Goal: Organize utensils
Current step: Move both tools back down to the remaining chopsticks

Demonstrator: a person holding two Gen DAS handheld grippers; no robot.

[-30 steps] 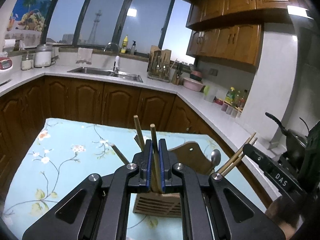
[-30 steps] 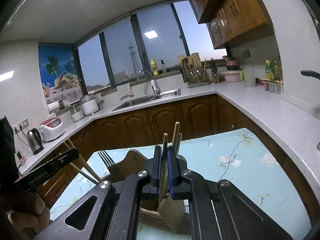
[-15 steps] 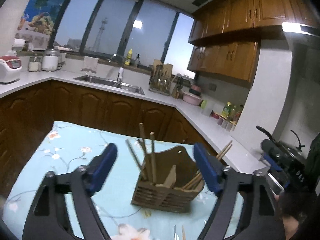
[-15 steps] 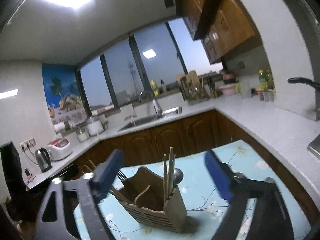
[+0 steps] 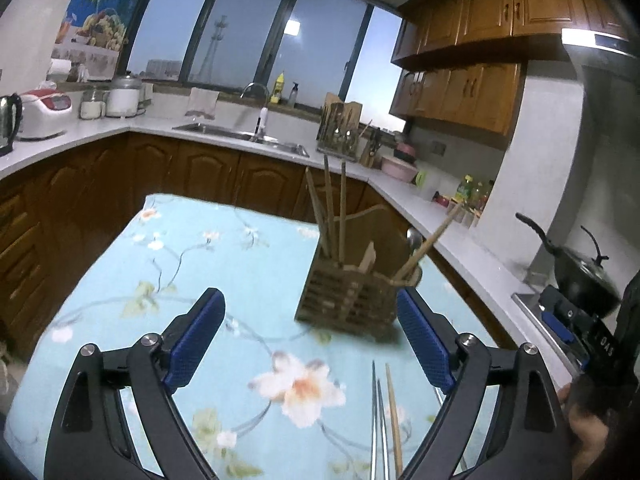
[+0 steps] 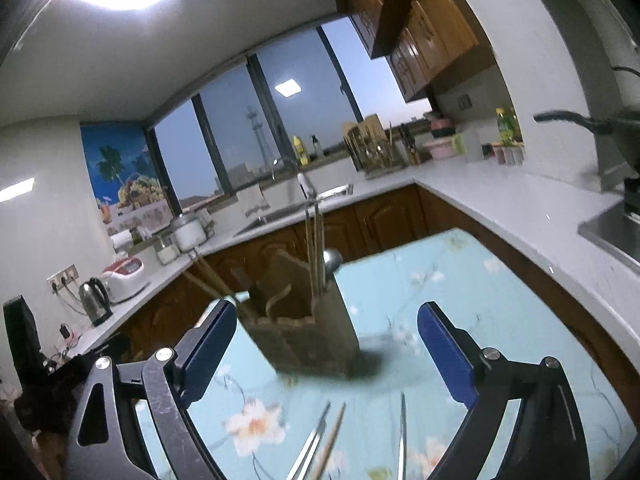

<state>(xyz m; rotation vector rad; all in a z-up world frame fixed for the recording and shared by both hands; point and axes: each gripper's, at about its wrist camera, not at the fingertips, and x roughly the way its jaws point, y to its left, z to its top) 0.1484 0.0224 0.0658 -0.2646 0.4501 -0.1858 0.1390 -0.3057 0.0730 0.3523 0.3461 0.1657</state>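
Left claw (image 5: 310, 338) and right claw (image 6: 326, 350) both spread wide, empty, above the counter (image 5: 224, 264); wooden holder (image 5: 352, 300) upright beyond, chopsticks (image 5: 334, 208) inside, loose utensils (image 6: 320, 444) lying nearer.

One wooden utensil holder (image 5: 352, 300); three chopsticks upright in its left compartment (image 5: 330, 208); one spoon (image 5: 414, 238); three loose utensils on the tablecloth (image 5: 386, 420)

Home kitchen (dusk outside): sink (image 5: 244, 136), wooden cabinets (image 5: 480, 92), wok (image 5: 580, 276).
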